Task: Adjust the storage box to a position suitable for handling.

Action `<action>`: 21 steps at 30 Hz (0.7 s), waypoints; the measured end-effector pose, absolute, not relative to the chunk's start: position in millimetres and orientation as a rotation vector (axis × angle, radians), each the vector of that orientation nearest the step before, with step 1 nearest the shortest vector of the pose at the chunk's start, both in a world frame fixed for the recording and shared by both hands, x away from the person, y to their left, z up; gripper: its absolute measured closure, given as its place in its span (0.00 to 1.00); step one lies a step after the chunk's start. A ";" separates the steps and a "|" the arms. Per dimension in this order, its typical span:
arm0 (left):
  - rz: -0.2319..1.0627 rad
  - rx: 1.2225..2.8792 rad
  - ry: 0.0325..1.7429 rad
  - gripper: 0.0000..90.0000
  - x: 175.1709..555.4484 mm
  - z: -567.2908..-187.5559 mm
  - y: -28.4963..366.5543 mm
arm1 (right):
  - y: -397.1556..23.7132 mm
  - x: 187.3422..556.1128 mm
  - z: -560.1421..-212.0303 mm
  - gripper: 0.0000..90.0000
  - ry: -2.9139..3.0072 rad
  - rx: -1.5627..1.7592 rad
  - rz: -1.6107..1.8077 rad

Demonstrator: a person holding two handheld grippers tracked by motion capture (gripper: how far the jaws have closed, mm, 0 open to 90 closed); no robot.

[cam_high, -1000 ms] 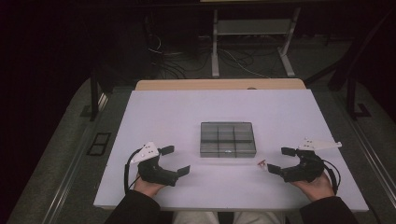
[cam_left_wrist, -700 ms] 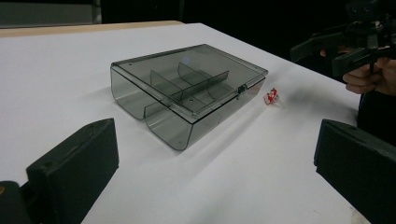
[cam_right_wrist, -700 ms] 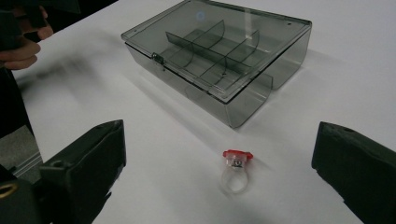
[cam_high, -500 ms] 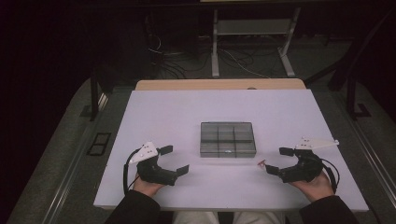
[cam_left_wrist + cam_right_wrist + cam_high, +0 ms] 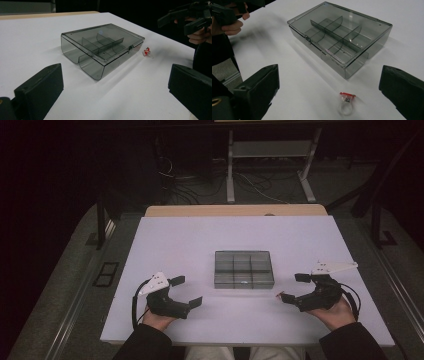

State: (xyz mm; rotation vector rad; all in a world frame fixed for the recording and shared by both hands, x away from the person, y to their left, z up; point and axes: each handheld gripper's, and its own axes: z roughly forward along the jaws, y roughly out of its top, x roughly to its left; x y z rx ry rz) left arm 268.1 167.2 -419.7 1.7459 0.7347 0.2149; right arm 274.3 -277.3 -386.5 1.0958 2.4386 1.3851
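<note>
A: Where is the box sitting?

B: A smoky clear compartment box [image 5: 244,269] is lying at the centre of the high view, on the white table [image 5: 175,240], lid closed, with dividers showing through it. In the left gripper view it is filling the upper middle; in the right gripper view it is sitting upper right.

A: And the tools?

B: The left gripper [image 5: 186,291] is hovering at lower left of the high view, jaws spread wide, gripping nothing. The right gripper [image 5: 294,287] is hovering at lower right, jaws likewise wide apart and empty.

A: Anything else on the table?

B: A small clear ring with a red top [image 5: 346,103] is lying just beside the box's latch side, at the bottom centre of the right gripper view, between that gripper's jaws but touching neither. It is showing right of the box in the left gripper view [image 5: 146,51].
</note>
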 end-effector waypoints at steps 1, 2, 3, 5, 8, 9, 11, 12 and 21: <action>0.215 1.745 0.735 0.00 268.1 -419.7 167.1 | -275.9 275.2 -385.2 0.03 2.445 1.089 1.384; 0.215 1.746 0.734 0.00 268.1 -419.7 167.2 | -273.1 276.5 -382.5 0.03 2.457 1.084 1.380; 0.216 1.747 0.734 0.00 268.2 -419.7 167.2 | -273.1 276.5 -382.5 0.03 2.457 1.084 1.380; 0.215 1.746 0.732 0.00 268.1 -419.7 166.9 | -270.4 277.6 -380.1 0.03 2.466 1.080 1.372; 0.216 1.748 0.731 0.00 268.0 -419.7 166.7 | -267.4 279.6 -376.9 0.03 2.478 1.075 1.367; 0.215 1.748 0.732 0.00 267.9 -419.7 166.4 | -266.3 280.3 -376.2 0.03 2.478 1.072 1.367; 0.215 1.749 0.730 0.00 267.8 -419.8 166.1 | -264.1 281.7 -374.6 0.03 2.487 1.064 1.362; 0.215 1.749 0.730 0.00 267.8 -419.8 165.9 | -262.7 282.2 -373.9 0.03 2.488 1.063 1.358; 0.212 1.750 0.726 0.00 267.6 -420.1 165.2 | -244.7 288.6 -370.1 0.03 2.536 1.002 1.341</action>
